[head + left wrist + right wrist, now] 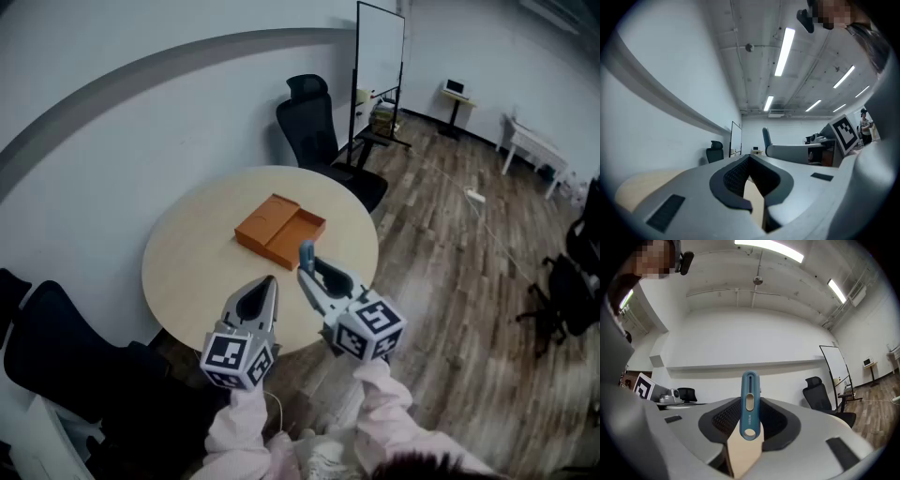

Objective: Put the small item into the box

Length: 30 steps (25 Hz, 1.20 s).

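An open orange box [279, 230] lies near the middle of the round pale table [197, 262]. My right gripper [306, 270] hovers over the table's near edge, just short of the box, shut on a slim blue item [307, 251] that sticks out past its fingertips. In the right gripper view the blue item [750, 404] stands upright between the jaws of that gripper [750, 423]. My left gripper [271, 281] is beside it to the left, shut and empty; in the left gripper view its tips [750, 161] meet with nothing between them.
A black office chair [319, 131] stands at the table's far side and another [56, 356] at the near left. A whiteboard on a stand [380, 66] and a white desk [534, 145] stand further off on the wooden floor.
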### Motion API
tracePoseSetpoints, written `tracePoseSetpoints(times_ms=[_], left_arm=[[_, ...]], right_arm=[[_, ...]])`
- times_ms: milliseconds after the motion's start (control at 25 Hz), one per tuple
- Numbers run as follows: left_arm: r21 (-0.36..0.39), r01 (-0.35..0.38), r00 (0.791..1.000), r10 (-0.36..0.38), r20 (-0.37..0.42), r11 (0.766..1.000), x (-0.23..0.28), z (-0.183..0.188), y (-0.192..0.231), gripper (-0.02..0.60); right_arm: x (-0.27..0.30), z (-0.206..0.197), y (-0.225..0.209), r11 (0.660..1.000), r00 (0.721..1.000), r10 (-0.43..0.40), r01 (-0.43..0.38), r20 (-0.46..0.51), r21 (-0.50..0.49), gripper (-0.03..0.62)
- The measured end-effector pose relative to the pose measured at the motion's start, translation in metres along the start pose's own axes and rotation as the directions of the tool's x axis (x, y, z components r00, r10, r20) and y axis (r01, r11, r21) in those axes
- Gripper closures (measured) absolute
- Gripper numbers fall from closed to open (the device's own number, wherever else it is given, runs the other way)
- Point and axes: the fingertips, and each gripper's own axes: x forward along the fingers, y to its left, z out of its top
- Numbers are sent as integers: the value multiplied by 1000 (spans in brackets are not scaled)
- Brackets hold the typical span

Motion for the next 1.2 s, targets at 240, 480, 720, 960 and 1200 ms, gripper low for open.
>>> tracePoseSetpoints(times_ms=[240,480,720,960,1200], left_arm=[[-16,-18,1000,18,-14,1000,-4,0,-3,566],[-28,-44,999,43,-21,999,-3,-4,-14,566],[-33,-58,998,57,-28,998,-3,-5,-28,566],[-49,-81,996,79,-39,996,-6,-11,-28,566],[-56,-82,996,79,-51,995,6,-21,-13,566]], right_arm=[[-6,0,0,1000,1000,4,-4,-3,14,468],[-17,0,-7,999,1000,18,-18,-12,27,467],[-28,3,-13,999,999,35,-34,-28,36,467],[-26,1,-13,997,997,58,-56,-49,46,465],[-7,-14,-23,999,995,48,-46,-84,28,465]])
